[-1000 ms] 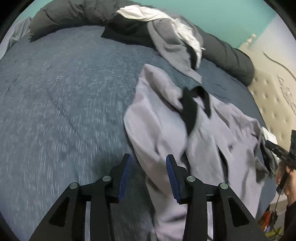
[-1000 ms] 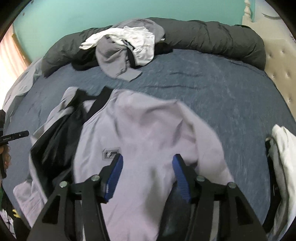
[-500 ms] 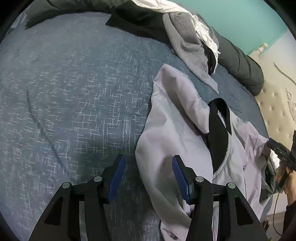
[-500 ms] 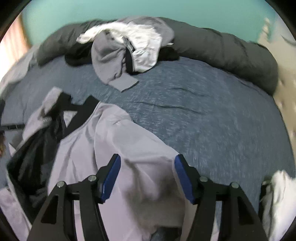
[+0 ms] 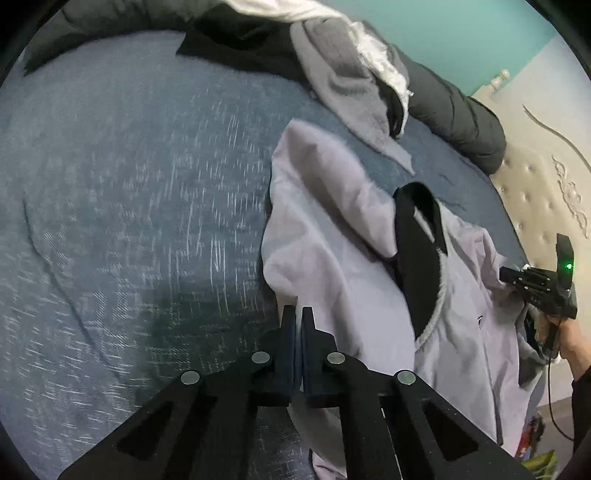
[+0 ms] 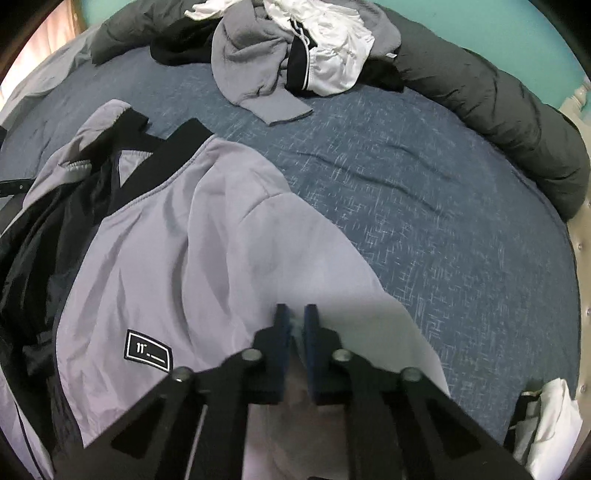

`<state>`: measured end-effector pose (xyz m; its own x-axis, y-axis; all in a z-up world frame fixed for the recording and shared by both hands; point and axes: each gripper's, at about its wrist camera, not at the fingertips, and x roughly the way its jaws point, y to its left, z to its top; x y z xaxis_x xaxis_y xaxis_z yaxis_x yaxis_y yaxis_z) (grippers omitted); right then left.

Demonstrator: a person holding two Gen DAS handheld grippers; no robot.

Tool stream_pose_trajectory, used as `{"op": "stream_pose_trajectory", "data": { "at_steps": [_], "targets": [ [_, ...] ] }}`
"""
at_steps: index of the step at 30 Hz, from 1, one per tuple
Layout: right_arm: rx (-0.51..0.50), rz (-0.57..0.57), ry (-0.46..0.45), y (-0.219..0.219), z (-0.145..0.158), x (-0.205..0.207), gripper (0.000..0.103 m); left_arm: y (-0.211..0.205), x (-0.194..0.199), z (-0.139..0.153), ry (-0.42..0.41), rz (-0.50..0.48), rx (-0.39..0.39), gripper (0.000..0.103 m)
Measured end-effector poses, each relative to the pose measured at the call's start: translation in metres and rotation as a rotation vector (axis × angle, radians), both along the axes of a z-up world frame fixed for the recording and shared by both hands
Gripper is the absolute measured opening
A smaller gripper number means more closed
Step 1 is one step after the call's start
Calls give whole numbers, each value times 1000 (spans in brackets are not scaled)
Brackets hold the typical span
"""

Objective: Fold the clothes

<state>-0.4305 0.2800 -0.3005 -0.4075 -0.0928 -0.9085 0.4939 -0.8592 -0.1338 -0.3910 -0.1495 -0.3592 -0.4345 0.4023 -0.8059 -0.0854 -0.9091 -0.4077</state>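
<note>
- Lavender jacket [image 6: 192,266] lies spread and rumpled on the blue bed cover [image 5: 122,206], nearest the cameras, front side up.
- Left gripper [image 5: 298,314] has just been closing; its fingers [image 5: 288,332] are pressed together at the jacket's near edge, and whether any cloth sits between them cannot be told.
- Right gripper [image 6: 295,314] has also just been closing; its fingers [image 6: 282,328] pinch a fold of the jacket's pale fabric between the blue pads.
- Jacket shows a black collar band [image 6: 162,162], dark lining at the open front, and a small black rectangular patch [image 6: 149,350] on the chest.
- One sleeve [image 5: 325,184] is folded up over the body in the left wrist view.
- A person's hand [image 5: 565,339] holds the right gripper beside the jacket's far hem.
- Beyond the jacket, apart from it, a heap of grey, white and black clothes [image 6: 295,55] rests against a rolled dark duvet [image 6: 517,122].
- Past that stand a teal wall [image 5: 461,33] and a tufted cream headboard [image 5: 543,199].
</note>
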Motion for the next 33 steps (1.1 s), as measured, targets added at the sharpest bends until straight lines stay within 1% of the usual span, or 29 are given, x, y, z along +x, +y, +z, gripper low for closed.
{"op": "stream_pose_trajectory", "data": {
  "at_steps": [4,5,8,10,14,16,19,22,24,26,27,29,33],
  "targets": [
    [-15,-67,73,15,19,-1,2,-12,11,33,77,33,-21,2],
    [-22,-89,94,20,25,-1,1,-19,15,44,103,48,-20,2],
    [-35,-134,136,33,41,-2,1,-42,24,75,173,106,-49,1],
    [-32,-160,158,40,50,-2,1,-61,30,94,208,155,-57,1],
    [-38,-226,205,57,64,-1,1,-103,42,131,268,268,-112,1],
    [-41,-261,229,65,70,-1,1,-126,49,145,286,325,-130,1],
    [-41,-316,239,77,75,-2,1,-160,59,160,304,413,-174,1],
    [-31,-350,232,84,74,-6,1,-196,72,162,289,505,-194,2],
    [-36,-367,215,85,70,-7,1,-215,78,152,253,563,-191,1],
    [-40,-375,207,86,67,-8,1,-221,75,130,179,549,-192,2],
    [-42,-373,203,84,65,-8,1,-222,74,120,158,546,-189,2],
    [-48,-360,195,80,62,-9,1,-217,67,104,130,517,-182,3],
    [-19,-337,189,70,57,-10,1,-198,51,81,75,479,-164,5]
  ]
}}
